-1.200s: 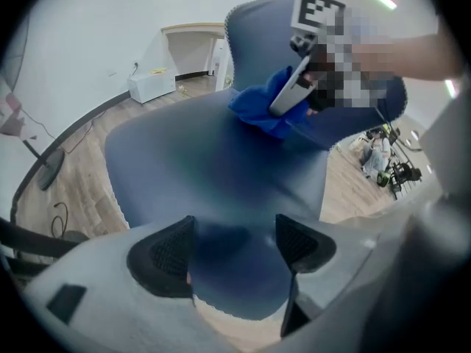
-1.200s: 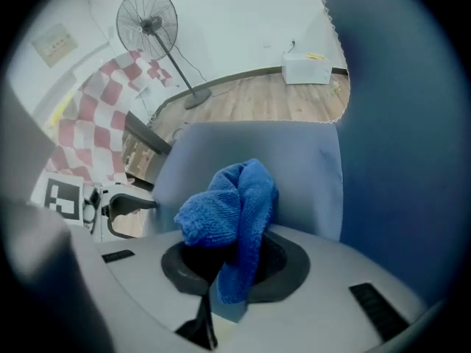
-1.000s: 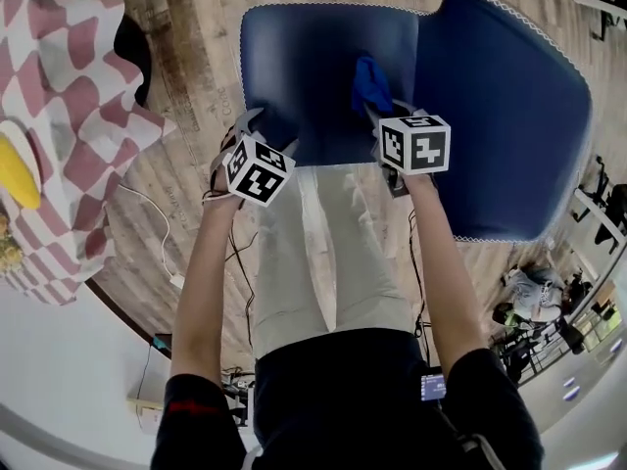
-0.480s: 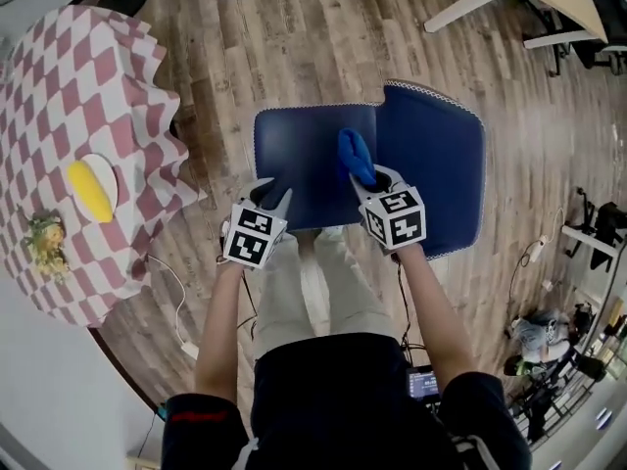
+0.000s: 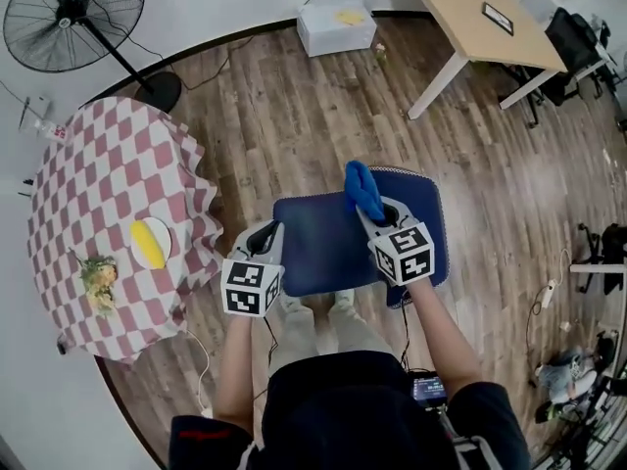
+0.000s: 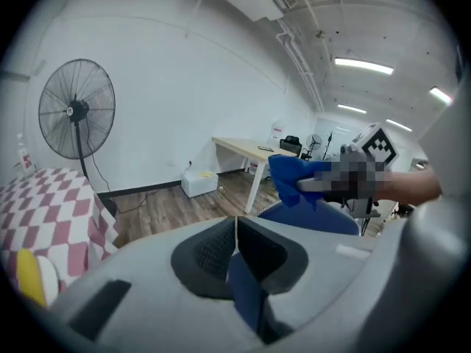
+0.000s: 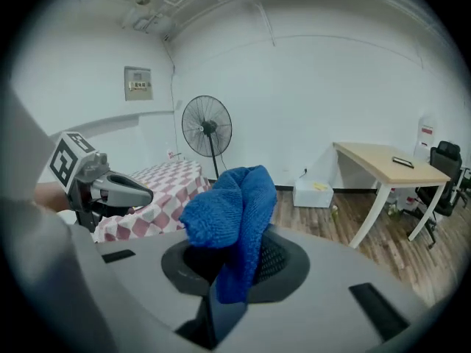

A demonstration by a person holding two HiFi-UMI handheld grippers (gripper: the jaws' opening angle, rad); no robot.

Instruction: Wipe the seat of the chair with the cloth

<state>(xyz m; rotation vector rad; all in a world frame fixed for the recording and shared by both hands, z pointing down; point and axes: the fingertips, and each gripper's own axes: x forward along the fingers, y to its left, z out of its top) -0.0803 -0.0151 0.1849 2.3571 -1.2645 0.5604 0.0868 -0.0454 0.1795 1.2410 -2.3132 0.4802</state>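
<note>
A blue knitted cloth bunches upward, clamped between the jaws of the right gripper, above the navy padded chair seat. The left gripper, its jaws just closed on nothing, hangs alongside; only its own view shows them meeting.

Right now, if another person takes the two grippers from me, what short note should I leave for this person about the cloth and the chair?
Left gripper: jaws have just closed, with nothing between them.
Right gripper: shut on the blue cloth, which is bunched between its jaws.
Both are held up above the chair; the blue cloth does not touch the seat.
Done: the cloth is in hand. Whether the seat was wiped cannot be told.
Left: if it was not wiped, lower the cloth onto the seat and wipe it.
</note>
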